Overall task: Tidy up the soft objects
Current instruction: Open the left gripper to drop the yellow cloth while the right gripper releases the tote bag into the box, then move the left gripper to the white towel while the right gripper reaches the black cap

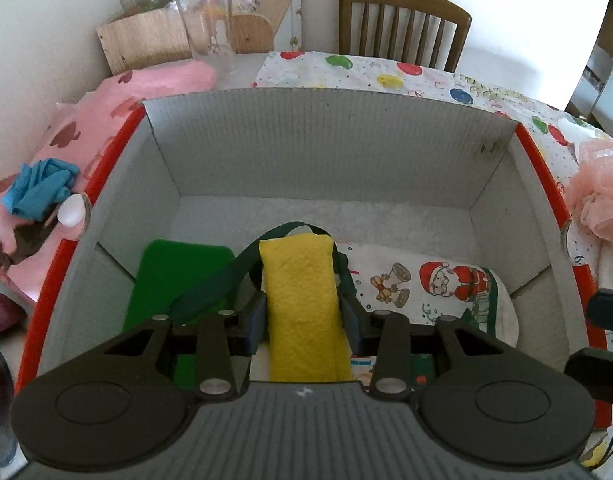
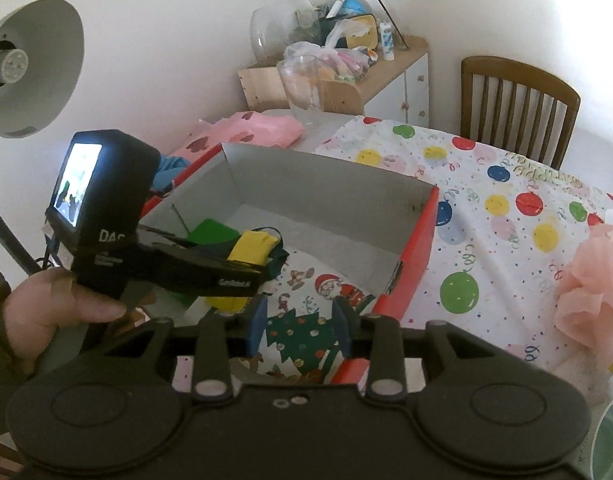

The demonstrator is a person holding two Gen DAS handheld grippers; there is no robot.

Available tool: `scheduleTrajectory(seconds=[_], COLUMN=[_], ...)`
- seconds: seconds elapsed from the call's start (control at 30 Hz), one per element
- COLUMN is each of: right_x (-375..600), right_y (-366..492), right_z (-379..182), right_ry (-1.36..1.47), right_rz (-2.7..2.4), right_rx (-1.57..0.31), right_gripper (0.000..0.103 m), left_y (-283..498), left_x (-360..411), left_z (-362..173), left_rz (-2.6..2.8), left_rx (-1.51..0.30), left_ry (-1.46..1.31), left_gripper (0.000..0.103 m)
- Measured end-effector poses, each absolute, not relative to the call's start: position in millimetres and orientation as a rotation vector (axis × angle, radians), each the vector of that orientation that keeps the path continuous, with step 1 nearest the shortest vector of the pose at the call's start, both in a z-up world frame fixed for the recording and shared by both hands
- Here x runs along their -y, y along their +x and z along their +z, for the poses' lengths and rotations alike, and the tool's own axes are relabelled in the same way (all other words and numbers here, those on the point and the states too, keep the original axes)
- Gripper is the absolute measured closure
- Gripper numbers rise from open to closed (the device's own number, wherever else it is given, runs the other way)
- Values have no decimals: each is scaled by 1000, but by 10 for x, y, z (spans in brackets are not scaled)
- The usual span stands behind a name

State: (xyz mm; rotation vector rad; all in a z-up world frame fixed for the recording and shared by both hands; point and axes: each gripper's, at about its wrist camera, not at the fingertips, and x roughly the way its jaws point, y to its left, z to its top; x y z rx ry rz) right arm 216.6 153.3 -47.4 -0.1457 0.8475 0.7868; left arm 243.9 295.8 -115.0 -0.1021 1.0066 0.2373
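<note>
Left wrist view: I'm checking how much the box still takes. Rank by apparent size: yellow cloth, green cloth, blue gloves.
1. yellow cloth, though nearest the camera
2. green cloth, partly hidden, so 1 and 2 are unsure
3. blue gloves

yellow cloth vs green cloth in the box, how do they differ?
The yellow cloth is clamped in the left tool; the green cloth lies free on the box floor. Yellow is a narrow folded strip with a nubbly surface; green looks flat and smooth. Both are inside the box.

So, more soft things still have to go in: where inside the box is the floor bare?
The far half of the cardboard box floor is bare, up to its back wall. The near half is crowded: green cloth on the left, yellow cloth in the left gripper, Santa-print cloth on the right.
</note>
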Motion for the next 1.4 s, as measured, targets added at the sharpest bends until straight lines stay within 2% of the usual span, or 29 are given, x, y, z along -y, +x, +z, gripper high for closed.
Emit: scheduleTrajectory(seconds=[0.07,0.17,0.2,0.47,0.7,0.83,0.97,1.03,1.13,1.2,1.4], right_x=[-1512,-1483,-1475,-1356,-1175,-1031,-845,-736,-560,-437,-42], right_y=[2161,2143,2135,2051,1954,1878,1790,1718,1622,1560,1447], right_z=[-461,-440,-435,-365,-217,-146,-85,-50,1,34,94], right_ry=[-140,-140,-142,-124,-107,-101,-87,-89,-78,-76,-59], right_rz=[790,795,793,788,788,791,796,793,794,795,773], right_rx=[-852,-850,-846,-829,-794,-776,-759,-737,-718,-707,-691], right_gripper=[67,66,65,58,43,39,31,22,15,12,5], left_y=[2410,2373,2355,2220,2035,1908,1787,1726,1632,1566,1428], left_x=[-2926,-2899,-2890,-2789,-2656,-2561,-2448,-2373,-2251,-2151,-1851], left_z=[-1123,-1061,-1034,-849,-666,-577,-497,-458,-395,-357,-261], left_rz=[245,240,238,251,240,239,227,217,200,188,137], left_rx=[-994,-975,-965,-914,-880,-858,-842,-831,-817,-806,-780], left_ry=[-90,-92,-90,-71,-62,-53,-55,-50,-55,-60,-88], left_gripper=[60,43,41,41,38,37,31,30,30,21,17])
